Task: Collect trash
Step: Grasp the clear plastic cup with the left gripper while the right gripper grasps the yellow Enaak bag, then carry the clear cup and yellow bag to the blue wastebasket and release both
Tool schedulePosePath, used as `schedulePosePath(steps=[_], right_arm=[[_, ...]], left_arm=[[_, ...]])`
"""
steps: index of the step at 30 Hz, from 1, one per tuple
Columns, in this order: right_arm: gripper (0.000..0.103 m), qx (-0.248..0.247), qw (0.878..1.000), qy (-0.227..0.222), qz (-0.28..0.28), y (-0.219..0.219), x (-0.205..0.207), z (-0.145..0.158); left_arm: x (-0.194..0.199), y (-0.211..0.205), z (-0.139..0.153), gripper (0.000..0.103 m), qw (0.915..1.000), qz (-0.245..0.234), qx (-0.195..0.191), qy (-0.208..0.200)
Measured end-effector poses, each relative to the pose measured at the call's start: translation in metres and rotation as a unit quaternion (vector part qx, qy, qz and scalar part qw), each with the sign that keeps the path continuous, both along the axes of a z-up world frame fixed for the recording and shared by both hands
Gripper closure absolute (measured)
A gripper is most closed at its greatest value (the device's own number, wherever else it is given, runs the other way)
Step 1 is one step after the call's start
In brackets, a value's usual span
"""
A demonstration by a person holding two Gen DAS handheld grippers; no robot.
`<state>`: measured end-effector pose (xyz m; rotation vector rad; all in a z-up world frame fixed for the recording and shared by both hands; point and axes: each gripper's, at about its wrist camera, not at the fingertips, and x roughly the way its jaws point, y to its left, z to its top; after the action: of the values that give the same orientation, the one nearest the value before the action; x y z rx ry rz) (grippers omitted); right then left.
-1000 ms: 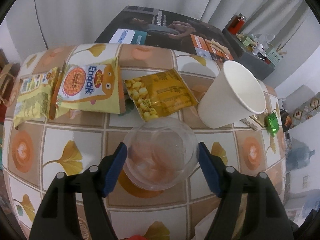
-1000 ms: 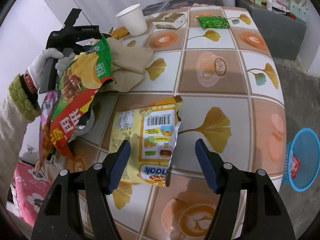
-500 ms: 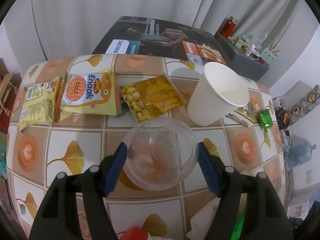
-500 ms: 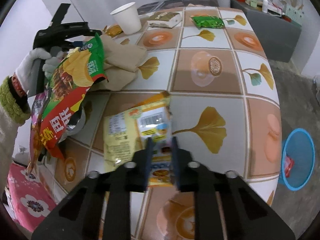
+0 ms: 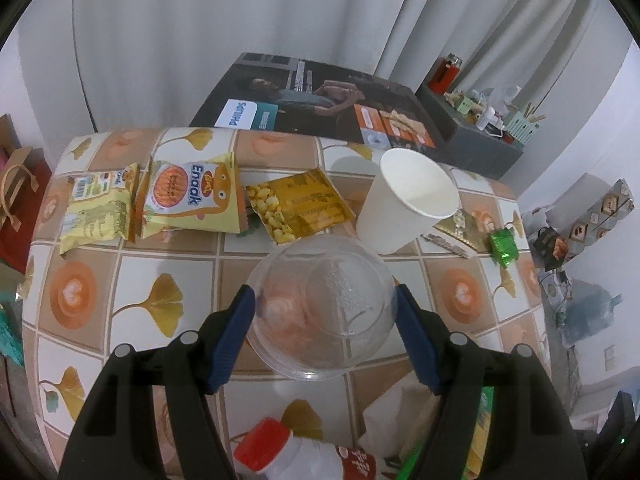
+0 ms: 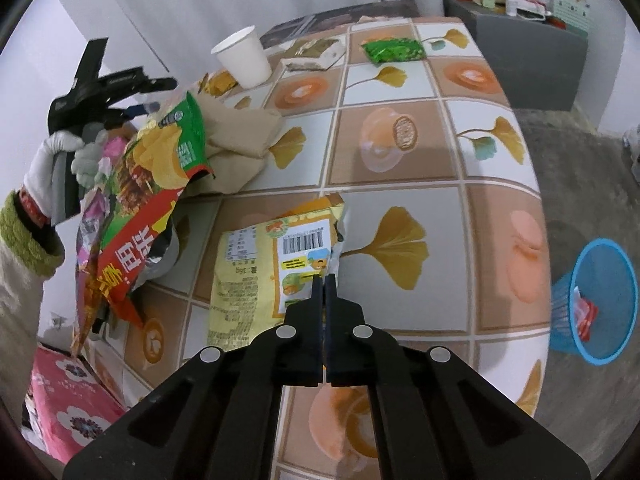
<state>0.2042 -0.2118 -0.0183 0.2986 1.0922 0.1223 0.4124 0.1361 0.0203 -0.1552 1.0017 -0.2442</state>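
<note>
Right hand-held gripper [image 6: 324, 280], lower centre of its view: jaws closed on the edge of the yellow snack packet [image 6: 272, 276], which lies on the bench [image 6: 480, 216]. Left hand-held gripper [image 5: 325, 312], lower centre of its view: pads pressed on a clear plastic cup [image 5: 320, 304]. Blue waste basket [image 6: 624, 276] on the floor at right edge holds little. Judgement: collection is early; paper cup [image 5: 408, 200], Enaak packet [image 5: 188, 200], corn packet [image 5: 296, 208] and green wrapper [image 6: 394, 50] remain
</note>
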Motion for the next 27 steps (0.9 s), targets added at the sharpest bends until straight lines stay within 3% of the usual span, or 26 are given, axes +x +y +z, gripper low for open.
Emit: schedulePosePath(steps=[14,27], right_arm=[[0.103,0.009,0.998,-0.037,-0.041,-0.02,-0.03,0.027],[0.103,0.031,0.993,-0.075,-0.081,-0.048,-0.065,0.046]], left_arm=[[-0.055,-0.002,0.066,0.035,0.9962,-0.028,-0.033,-0.076],[-0.118,-0.072,0.127,0.035,0.9824,-0.13,-0.035,-0.13]])
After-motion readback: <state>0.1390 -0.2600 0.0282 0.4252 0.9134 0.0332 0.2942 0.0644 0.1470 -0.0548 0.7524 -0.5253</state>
